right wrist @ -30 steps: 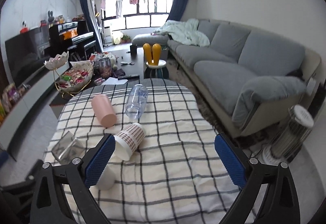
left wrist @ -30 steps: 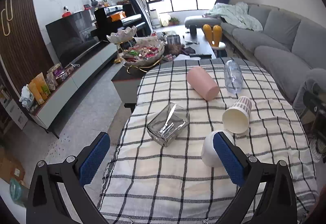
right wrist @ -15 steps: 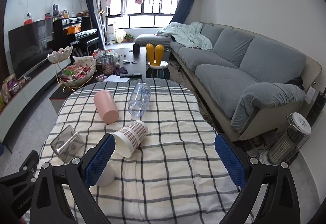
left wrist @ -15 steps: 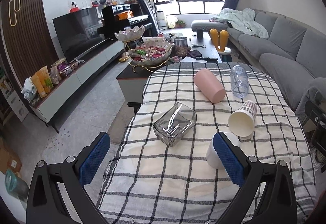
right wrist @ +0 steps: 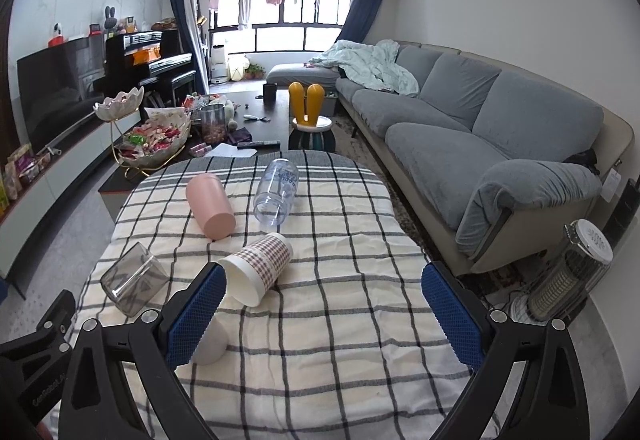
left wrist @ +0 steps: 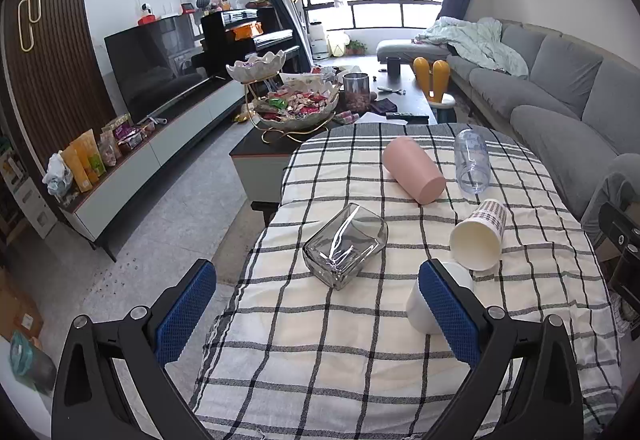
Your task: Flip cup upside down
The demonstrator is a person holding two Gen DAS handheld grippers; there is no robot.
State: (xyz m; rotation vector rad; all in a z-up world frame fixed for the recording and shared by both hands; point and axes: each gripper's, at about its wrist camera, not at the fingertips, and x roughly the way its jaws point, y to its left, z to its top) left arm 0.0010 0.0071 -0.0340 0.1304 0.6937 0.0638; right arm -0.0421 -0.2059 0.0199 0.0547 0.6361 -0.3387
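Living-room bench under a checked cloth point(left wrist: 360, 340), five cups lying on their sides.
Left gripper point(left wrist: 318, 314) and right gripper point(right wrist: 322, 316) both hang spread, empty, above the near edge; white cup point(left wrist: 420, 304) nearest, then paper cup point(right wrist: 256, 268), glass point(left wrist: 344, 244), pink cup point(left wrist: 414, 169) and clear cup point(right wrist: 278, 187) farther.
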